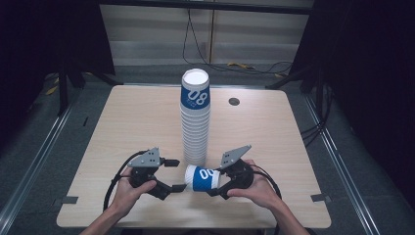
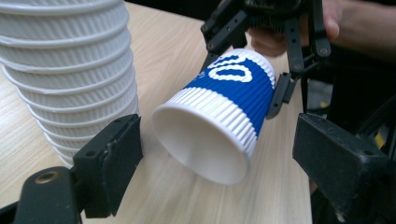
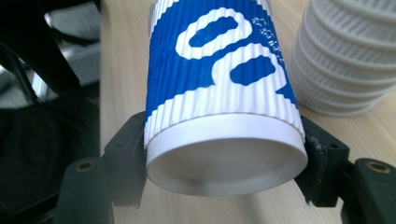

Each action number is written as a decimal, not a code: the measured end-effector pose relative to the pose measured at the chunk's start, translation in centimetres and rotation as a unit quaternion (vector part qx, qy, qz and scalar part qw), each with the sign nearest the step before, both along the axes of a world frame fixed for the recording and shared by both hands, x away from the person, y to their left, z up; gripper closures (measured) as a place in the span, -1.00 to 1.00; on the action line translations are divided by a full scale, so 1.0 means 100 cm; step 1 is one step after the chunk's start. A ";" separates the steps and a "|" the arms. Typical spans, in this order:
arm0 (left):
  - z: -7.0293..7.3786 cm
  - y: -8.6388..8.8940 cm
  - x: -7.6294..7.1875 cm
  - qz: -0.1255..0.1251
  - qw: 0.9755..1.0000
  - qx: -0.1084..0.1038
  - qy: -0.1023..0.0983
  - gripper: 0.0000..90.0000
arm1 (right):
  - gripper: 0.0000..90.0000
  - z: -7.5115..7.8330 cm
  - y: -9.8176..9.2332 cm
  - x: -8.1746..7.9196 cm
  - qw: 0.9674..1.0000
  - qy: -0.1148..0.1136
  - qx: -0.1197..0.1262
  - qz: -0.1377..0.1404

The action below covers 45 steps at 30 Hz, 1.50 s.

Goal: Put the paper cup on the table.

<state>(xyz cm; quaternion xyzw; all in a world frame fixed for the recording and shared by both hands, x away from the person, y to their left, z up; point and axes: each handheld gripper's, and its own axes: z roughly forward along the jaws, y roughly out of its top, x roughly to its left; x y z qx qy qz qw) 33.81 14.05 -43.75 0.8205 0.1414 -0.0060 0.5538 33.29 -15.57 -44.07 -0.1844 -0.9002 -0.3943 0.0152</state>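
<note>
My right tongs (image 1: 215, 188) clamp the base of the paper cup (image 1: 201, 178), which lies sideways near the bench's front edge (image 1: 195, 226), beside the stack (image 1: 195, 122). My left tongs (image 1: 177, 174) stand wide at its mouth. It seems light and easily crushed, so I would grip gently on the ribbed sleeve.

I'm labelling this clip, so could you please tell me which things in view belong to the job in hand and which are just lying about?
Part of the job:
- single paper cup, lying sideways, clamped in the right gripper
- left gripper, jaws apart beside the cup's open mouth
- tall cup stack

Just lying about:
- round grommet hole in the table
- yellow cable on the floor
</note>
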 end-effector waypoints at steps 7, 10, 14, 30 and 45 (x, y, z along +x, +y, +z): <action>0.001 0.004 0.000 0.011 1.000 -0.015 -0.002 -0.65 | -0.33 0.000 -0.002 0.002 0.999 -0.005 0.041 -0.003; 0.002 0.007 0.000 0.010 1.000 -0.023 -0.002 -0.65 | -0.33 0.001 -0.003 0.002 0.998 -0.007 0.057 -0.001; 0.005 0.010 0.001 0.005 0.999 -0.045 0.013 -0.65 | -0.33 0.001 -0.004 0.001 0.997 -0.007 0.076 0.012; 0.006 0.015 0.002 -0.002 0.995 -0.093 0.022 -0.66 | -0.33 -0.006 -0.001 -0.003 0.982 -0.039 0.187 0.014; 0.000 0.002 0.005 0.013 0.995 -0.089 0.036 -1.00 | -0.33 -0.008 0.008 -0.005 0.973 -0.038 0.229 0.019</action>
